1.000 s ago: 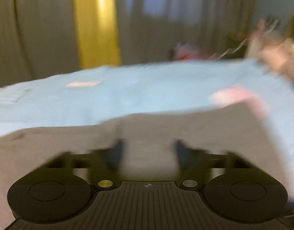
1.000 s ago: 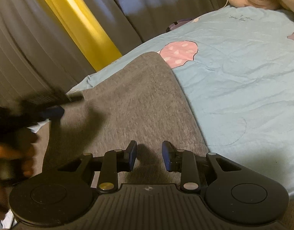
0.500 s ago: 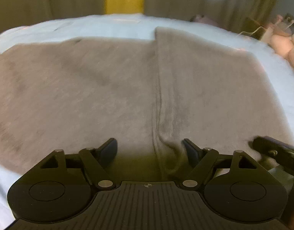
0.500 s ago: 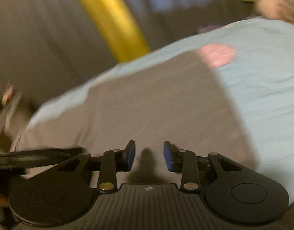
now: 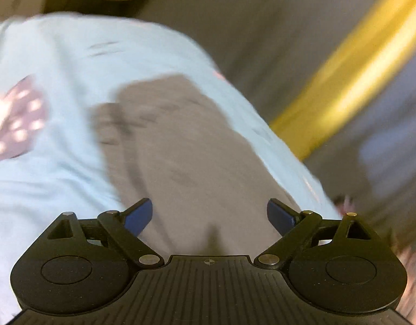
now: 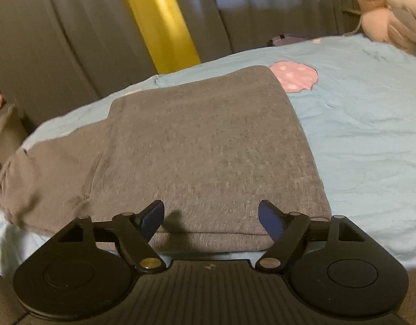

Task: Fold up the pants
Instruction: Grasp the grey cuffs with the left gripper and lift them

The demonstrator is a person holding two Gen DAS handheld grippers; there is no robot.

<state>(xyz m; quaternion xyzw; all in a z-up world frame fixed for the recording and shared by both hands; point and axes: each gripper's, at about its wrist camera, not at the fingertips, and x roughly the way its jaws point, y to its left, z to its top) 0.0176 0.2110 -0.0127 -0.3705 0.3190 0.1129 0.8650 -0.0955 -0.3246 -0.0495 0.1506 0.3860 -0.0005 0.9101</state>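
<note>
Between the spread blue pads of the right gripper (image 6: 211, 219) nothing is held: its jaws have just been opening, and they stand wide above the near folded edge of the grey pants (image 6: 205, 149), not pressing on the cloth. The left gripper (image 5: 209, 216) is released too; its jaws also have just been opening, with only grey fabric seen past them and nothing caught between. That view is strongly blurred, so I cannot tell how near its fingertips are to the cloth.

I judge that one fold is finished and let go. To do the next step well, each gripper should take both layers at one edge, the two lift together, and the upper part should come down squarely, so that the edges meet and no crease is trapped.

The pants lie on the light blue bedsheet (image 6: 370, 135), near its front edge. They are a soft knitted grey; the folded part makes a neat, almost rectangular stack. At its left a lower, looser part sticks out, a little rumpled. A pink dotted patch (image 6: 293, 77) on the sheet is just beside the far right corner.
</note>
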